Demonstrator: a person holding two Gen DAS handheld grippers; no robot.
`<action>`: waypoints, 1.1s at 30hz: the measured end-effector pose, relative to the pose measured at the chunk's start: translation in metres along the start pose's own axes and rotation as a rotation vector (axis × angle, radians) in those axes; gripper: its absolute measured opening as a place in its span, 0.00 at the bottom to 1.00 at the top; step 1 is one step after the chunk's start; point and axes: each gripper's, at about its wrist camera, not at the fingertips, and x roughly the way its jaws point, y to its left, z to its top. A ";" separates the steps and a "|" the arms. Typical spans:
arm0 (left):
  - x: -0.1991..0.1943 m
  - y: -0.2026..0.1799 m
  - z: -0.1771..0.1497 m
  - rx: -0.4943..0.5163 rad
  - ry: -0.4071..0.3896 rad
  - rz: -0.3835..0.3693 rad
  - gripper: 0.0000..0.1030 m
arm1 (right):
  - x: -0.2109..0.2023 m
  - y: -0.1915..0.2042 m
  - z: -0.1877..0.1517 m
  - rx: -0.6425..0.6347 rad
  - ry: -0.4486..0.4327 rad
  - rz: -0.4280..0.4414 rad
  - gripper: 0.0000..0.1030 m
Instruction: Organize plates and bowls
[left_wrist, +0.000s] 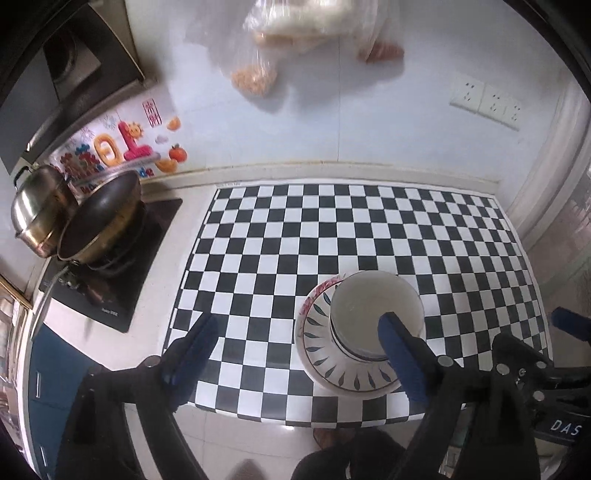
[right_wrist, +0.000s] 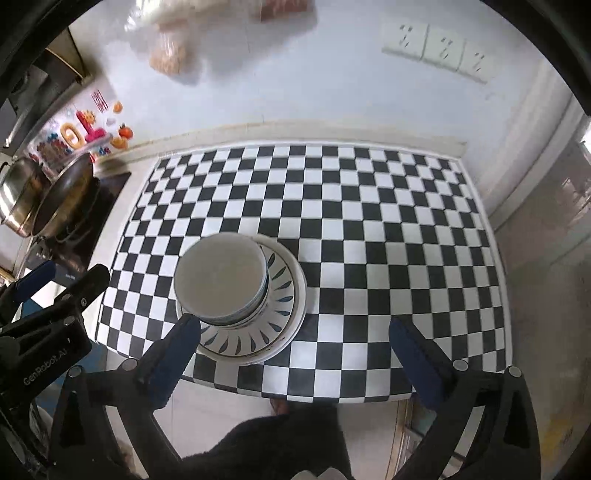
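Observation:
A stack of dishes stands near the front edge of the black-and-white checkered mat (left_wrist: 332, 229). On top are nested white bowls (left_wrist: 373, 314) (right_wrist: 221, 277). They rest in a wider leaf-patterned dish (left_wrist: 321, 354) (right_wrist: 280, 295), with a red-patterned rim showing beneath it in the left wrist view. My left gripper (left_wrist: 297, 325) hovers above the stack, open and holding nothing; its right finger (left_wrist: 399, 350) overlaps the bowl in the picture. My right gripper (right_wrist: 293, 326) is open too, above the mat's front edge to the right of the stack, with nothing between its fingers.
At the left, a dark wok (left_wrist: 99, 218) and a steel pot (left_wrist: 37, 206) sit on a black hob (left_wrist: 110, 295). Plastic bags (left_wrist: 295, 29) hang on the white wall beside sockets (left_wrist: 487, 99). A person's dark clothing (right_wrist: 266, 443) shows below the counter edge.

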 end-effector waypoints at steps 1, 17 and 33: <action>-0.006 0.000 -0.001 0.004 -0.004 -0.005 0.96 | -0.009 0.000 -0.002 -0.001 -0.015 -0.005 1.00; -0.127 -0.014 -0.049 -0.041 -0.171 0.016 0.97 | -0.145 -0.003 -0.070 -0.024 -0.254 -0.043 1.00; -0.258 0.000 -0.127 -0.045 -0.301 0.046 0.97 | -0.273 0.012 -0.184 -0.027 -0.387 -0.047 1.00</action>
